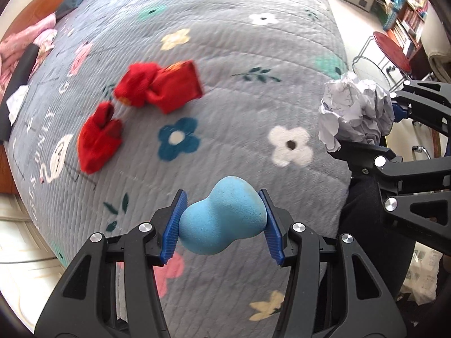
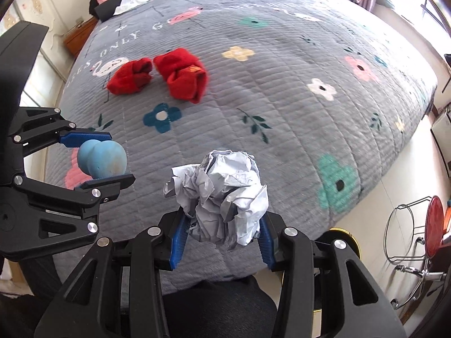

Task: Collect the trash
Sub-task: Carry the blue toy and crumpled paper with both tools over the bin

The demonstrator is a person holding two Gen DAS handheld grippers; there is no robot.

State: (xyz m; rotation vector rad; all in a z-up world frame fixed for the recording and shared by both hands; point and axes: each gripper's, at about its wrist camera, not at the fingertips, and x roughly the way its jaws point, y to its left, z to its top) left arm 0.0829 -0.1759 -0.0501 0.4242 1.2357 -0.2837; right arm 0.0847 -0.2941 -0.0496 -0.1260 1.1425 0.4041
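One crumpled paper ball [image 2: 218, 194] sits pinched between the right gripper [image 2: 222, 242] fingers, held above the near edge of the grey flowered quilt [image 2: 282, 84]. To its left, the left gripper [image 1: 222, 225] clamps one blue sponge [image 1: 222, 215]. Two red socks [image 2: 157, 76] lie on the quilt beyond, beside lettering reading "ONLY".
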